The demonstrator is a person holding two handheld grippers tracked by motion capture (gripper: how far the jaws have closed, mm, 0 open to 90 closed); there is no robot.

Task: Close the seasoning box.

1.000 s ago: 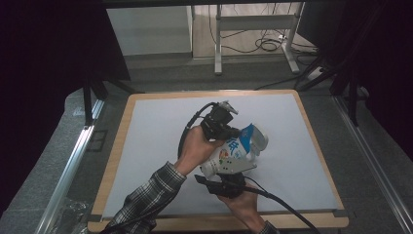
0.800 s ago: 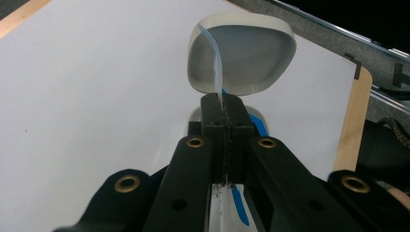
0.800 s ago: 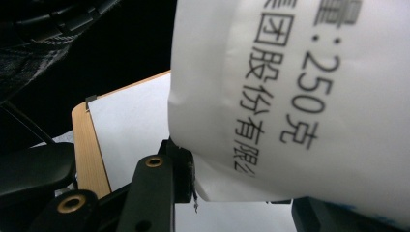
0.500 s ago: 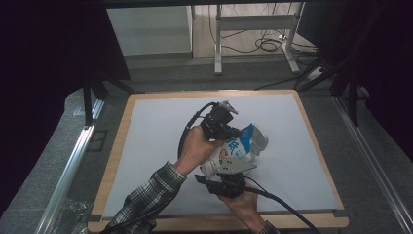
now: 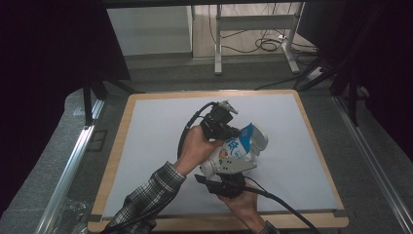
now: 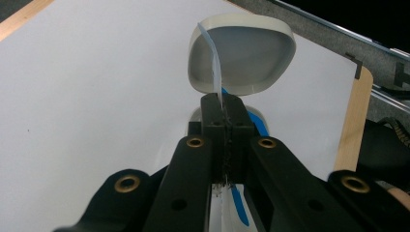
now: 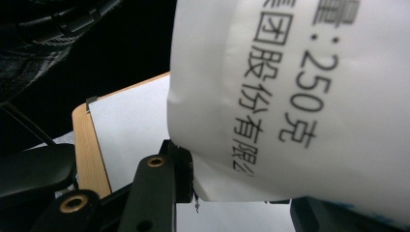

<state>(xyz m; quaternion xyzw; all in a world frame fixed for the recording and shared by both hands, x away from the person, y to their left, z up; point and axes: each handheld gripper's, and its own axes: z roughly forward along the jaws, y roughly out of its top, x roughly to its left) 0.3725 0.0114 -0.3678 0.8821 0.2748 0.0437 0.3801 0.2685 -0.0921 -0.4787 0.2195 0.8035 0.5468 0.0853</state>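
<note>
- Changed over the last second: next to nothing. Both hands are parked where they were, and the white tub (image 5: 233,157) has the same tilt and the same spot over the white mat (image 5: 160,131). Reads as a hold or brace phase, not a transport.
- Right gripper (image 5: 225,185): jaws part-closed around the tub's base end, squeezing from the near side; the right gripper view has one black pad against the printed white wall (image 7: 300,101). Spread barely moved in that second, so the grip is set.
- Left gripper (image 5: 228,127): jaws pressed fully together, pinching a thin translucent strip (image 6: 216,72) that runs up to the flipped-open lid (image 6: 241,55). Looks like a seal tab or lid tether; can't tell which.
- Meaning for the work: judged as mid-opening. Lid already swung open, strip still attached; the next pull probably peels or tears it while the right gripper steadies the body.
- Location: tub is lifted off the mat, centre-right, toward the near edge, between the two grippers and touching both.
- Orientation: long axis lies on a diagonal, base near-left at the right gripper, mouth and blue-trimmed top (image 5: 247,132) far-right and raised. Lid hangs off the far-right end, its hollow inside facing the left gripper's camera.
- Risk: thin strip could snap or slip out of the pinch.
</note>
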